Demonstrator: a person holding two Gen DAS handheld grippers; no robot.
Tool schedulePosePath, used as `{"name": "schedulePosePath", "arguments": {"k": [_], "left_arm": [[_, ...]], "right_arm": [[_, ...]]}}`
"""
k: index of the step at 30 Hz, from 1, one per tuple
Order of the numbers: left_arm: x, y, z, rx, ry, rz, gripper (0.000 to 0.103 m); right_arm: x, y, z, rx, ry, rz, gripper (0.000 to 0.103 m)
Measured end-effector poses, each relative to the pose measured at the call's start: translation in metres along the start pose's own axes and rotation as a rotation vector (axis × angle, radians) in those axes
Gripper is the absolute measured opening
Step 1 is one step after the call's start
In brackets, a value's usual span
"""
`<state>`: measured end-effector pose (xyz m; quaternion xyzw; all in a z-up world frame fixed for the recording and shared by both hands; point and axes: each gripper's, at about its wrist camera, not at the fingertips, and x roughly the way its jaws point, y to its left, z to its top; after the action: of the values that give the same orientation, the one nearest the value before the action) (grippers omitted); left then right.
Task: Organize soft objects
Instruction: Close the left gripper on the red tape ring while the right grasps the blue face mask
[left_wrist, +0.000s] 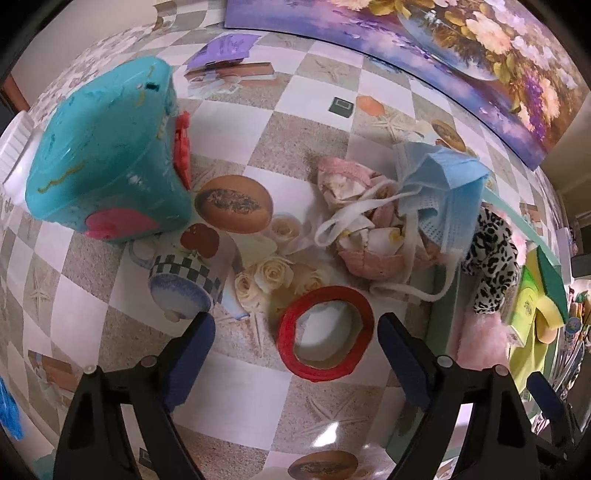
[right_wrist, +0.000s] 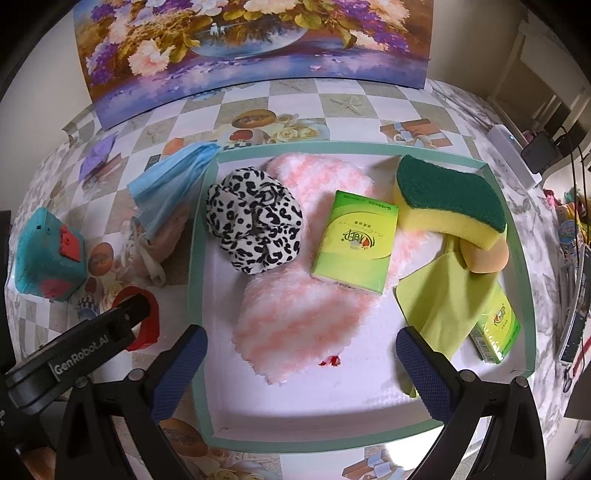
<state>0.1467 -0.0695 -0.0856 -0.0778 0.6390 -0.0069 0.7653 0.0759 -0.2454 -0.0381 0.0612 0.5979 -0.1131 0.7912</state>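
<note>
1. The left gripper (left_wrist: 295, 332) points down with its jaws spread wide and nothing pressed between them; a red tape roll (left_wrist: 325, 332) lies flat on the tabletop between its blue-padded fingers (left_wrist: 192, 354), low in the left wrist view.
2. The right gripper (right_wrist: 301, 354) also stands wide and empty over the lower middle of a tray (right_wrist: 199, 332).
3. The tabletop (left_wrist: 295, 122) wears a glossy cloth printed with grey and white checks, roses, starfish and teacups; a flower painting (right_wrist: 255, 44) leans along the top of both views.
4. The tray is shallow and rectangular, with a white floor and pale green rim.
5. In it, from left to right in the right wrist view: a leopard-print fabric scrunchie (right_wrist: 255, 221), a fluffy pink-and-white cloth (right_wrist: 295, 314) spread beneath, a shiny green tissue pack (right_wrist: 354, 243), and a wavy yellow sponge (right_wrist: 450, 206) with a coarse green top. A lime cloth (right_wrist: 443, 306) lies below the sponge.
6. Just left of the tray, on the tabletop, a pleated blue face mask (left_wrist: 439, 192) lies draped over a crumpled pink and white fabric heap (left_wrist: 365, 229).
7. A hard teal plastic toy (left_wrist: 107, 155) with red parts sits at the upper left of the left wrist view.
</note>
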Motion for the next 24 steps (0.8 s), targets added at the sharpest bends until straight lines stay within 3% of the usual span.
{"name": "schedulePosePath", "arguments": {"k": [4,7,13,15,24], "left_arm": [[0.0,-0.006,0.0,0.022,-0.001,0.007,0.089],[0.009,-0.007,0.0,0.022,0.014,0.002,0.077],[0.01,-0.013,-0.004,0.045,0.004,0.002,0.065],[0.01,-0.017,-0.004,0.061,0.005,-0.007,0.056],[-0.002,-0.012,-0.004,0.042,0.0,-0.04,0.055]], "right_arm": [[0.001,-0.004,0.0,0.012,0.004,0.0,0.103],[0.002,-0.007,0.0,0.021,0.009,-0.001,0.103],[0.003,-0.009,0.001,0.028,0.011,-0.002,0.103],[0.002,-0.009,0.001,0.028,0.01,-0.003,0.103],[0.001,-0.01,0.002,0.031,0.005,-0.003,0.103]]}}
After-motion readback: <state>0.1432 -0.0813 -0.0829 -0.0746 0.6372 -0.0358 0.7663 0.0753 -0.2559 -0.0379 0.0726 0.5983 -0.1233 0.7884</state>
